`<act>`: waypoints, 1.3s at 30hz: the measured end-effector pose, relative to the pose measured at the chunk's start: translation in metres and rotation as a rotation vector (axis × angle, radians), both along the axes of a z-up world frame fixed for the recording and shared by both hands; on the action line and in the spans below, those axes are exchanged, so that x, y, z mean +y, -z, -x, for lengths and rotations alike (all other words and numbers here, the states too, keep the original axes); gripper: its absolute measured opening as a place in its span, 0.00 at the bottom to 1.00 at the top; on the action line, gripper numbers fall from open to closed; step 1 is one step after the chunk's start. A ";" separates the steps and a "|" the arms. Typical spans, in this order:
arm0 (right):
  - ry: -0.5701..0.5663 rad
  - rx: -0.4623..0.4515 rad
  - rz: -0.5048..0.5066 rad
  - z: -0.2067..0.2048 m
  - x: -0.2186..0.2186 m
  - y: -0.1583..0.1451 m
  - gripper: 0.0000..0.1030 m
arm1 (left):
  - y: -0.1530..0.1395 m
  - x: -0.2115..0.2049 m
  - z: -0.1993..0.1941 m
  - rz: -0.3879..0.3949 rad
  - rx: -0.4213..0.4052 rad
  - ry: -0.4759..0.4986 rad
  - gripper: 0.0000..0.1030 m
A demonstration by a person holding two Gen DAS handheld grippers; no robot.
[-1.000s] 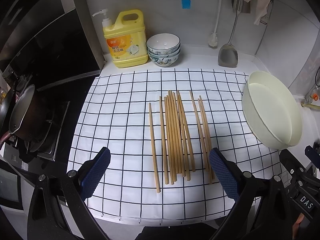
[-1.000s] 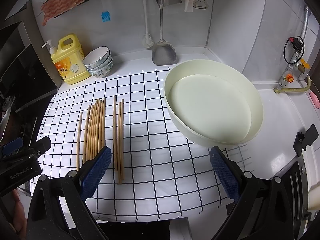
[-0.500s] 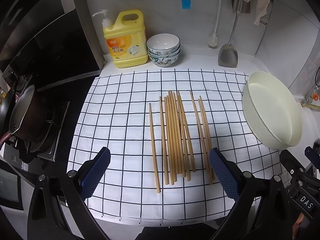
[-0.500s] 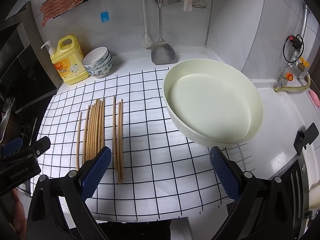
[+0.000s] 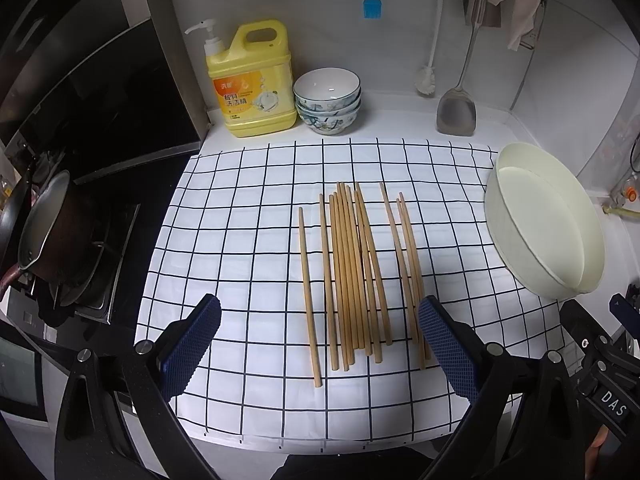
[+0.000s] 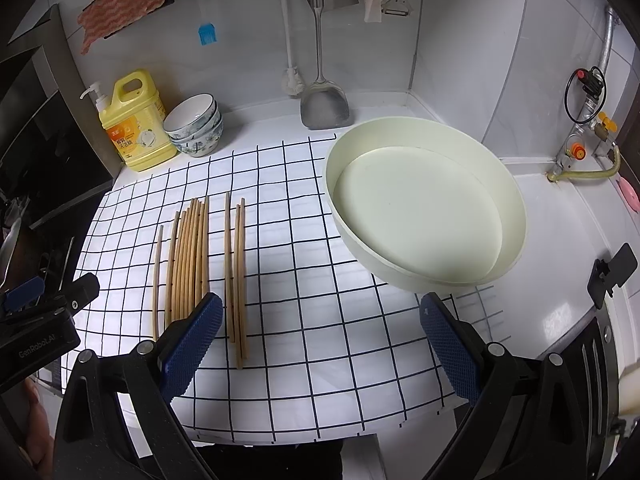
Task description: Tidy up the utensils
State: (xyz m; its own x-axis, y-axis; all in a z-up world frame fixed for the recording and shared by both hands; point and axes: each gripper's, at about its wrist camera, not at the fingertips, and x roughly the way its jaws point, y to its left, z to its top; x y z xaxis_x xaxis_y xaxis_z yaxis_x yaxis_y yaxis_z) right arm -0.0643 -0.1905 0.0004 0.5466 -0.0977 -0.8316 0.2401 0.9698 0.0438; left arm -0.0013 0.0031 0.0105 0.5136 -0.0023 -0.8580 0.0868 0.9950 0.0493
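Your left gripper [image 5: 319,342] is wide open and holds nothing. It hangs over the near ends of the chopsticks [image 5: 352,276]. Your right gripper [image 6: 320,340] is wide open too, and empty, above the checked cloth [image 6: 320,320] between the sticks and the big cream basin [image 6: 516,216].

The chopsticks lie flat on the cloth in a loose row. One stick sits alone on the left, a tight bunch is in the middle, and about three lie to the right; some overlap, so I cannot count them well.

They look light, thin, stiff and smooth, so they will probably roll and slip. Take hold near the middle of the bunch, across the sticks, and squeeze gently.

Farther back stand a soap bottle [image 5: 252,88] and stacked bowls [image 5: 327,100].
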 end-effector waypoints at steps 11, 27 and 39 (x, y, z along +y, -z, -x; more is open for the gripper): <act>0.000 0.000 -0.004 -0.001 0.000 0.001 0.92 | 0.001 0.001 0.000 -0.001 0.002 0.001 0.94; -0.004 -0.001 -0.002 -0.002 0.005 0.001 0.92 | 0.001 0.005 -0.002 0.004 0.008 -0.003 0.94; -0.020 -0.024 0.005 -0.004 0.013 0.005 0.92 | 0.011 0.018 -0.006 0.008 0.020 -0.013 0.94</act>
